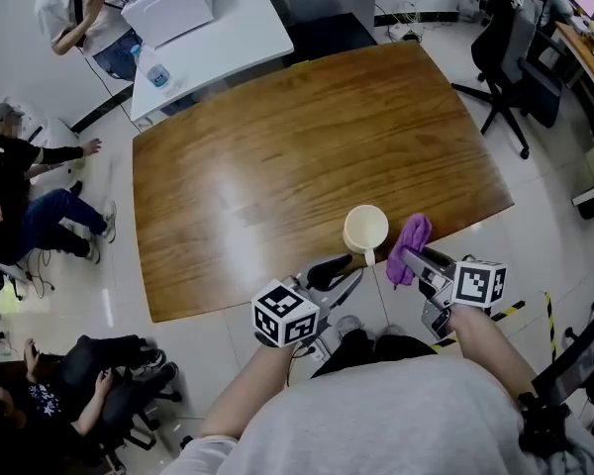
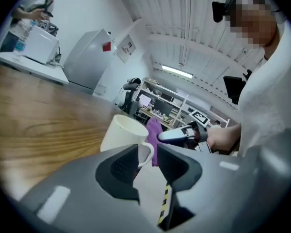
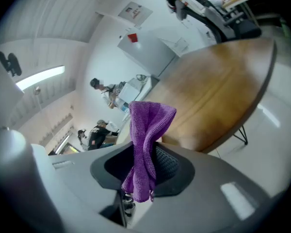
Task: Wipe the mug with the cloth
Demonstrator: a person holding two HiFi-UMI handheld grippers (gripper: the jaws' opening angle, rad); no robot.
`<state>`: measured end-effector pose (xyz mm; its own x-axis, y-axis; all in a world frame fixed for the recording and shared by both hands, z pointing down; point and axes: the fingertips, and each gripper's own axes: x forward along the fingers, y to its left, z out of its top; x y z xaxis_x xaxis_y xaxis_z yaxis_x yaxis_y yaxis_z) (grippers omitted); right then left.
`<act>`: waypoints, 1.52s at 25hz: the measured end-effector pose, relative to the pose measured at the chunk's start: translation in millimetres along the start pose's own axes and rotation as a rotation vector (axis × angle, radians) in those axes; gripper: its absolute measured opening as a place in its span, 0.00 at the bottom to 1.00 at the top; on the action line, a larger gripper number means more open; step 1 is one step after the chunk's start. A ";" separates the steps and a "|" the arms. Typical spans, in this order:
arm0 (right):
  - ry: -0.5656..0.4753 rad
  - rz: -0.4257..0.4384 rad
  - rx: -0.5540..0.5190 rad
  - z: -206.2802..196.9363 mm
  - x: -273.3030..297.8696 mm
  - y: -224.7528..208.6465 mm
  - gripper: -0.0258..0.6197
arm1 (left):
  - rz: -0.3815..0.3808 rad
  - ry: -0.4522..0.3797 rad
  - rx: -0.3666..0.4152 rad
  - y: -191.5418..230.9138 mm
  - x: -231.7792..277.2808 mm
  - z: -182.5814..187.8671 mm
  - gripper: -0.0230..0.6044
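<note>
Partly hidden or cropped
The mug (image 2: pixel 122 134) base sits behind the left gripper (image 2: pixel 148 159) body. The cloth (image 3: pixel 146 135) covers the gap between the right gripper (image 3: pixel 144 165) jaws. 1 seated person (image 1: pixel 10 191) is cropped at the head view's left edge.

A glossy wooden table (image 1: pixel 277 156) stands beside a white table (image 1: pixel 240 36) (water bottle (image 1: pixel 156 73) on it).

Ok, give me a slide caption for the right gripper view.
Right tongs shut on a purple cloth, with the wooden table beyond.
</note>
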<state>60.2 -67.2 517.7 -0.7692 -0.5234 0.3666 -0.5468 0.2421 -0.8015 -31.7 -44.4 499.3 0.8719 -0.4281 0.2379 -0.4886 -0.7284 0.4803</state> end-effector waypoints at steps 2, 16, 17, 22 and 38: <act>0.042 0.082 -0.119 3.8 -17.9 29.3 0.21 | 0.032 -0.061 0.023 -10.9 -20.6 18.0 0.17; 0.169 0.477 -0.627 -131.0 -225.3 144.1 0.21 | 0.175 -0.175 0.197 -281.7 -46.1 -23.3 0.03; 0.171 0.485 -0.639 -145.8 -250.6 142.8 0.21 | 0.187 -0.184 0.189 -308.1 -43.9 -37.1 0.03; 0.162 0.471 -0.694 -194.9 -354.4 141.2 0.21 | 0.200 -0.202 0.174 -419.0 -44.7 -82.9 0.03; 0.149 0.410 -0.695 -253.0 -413.1 181.8 0.21 | 0.264 -0.179 0.192 -501.4 -94.3 -97.1 0.03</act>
<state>194.9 399.7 340.0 -0.9617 -0.1811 0.2059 -0.2549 0.8672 -0.4278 134.2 413.1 318.0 0.7041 -0.6889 0.1724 -0.7077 -0.6606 0.2506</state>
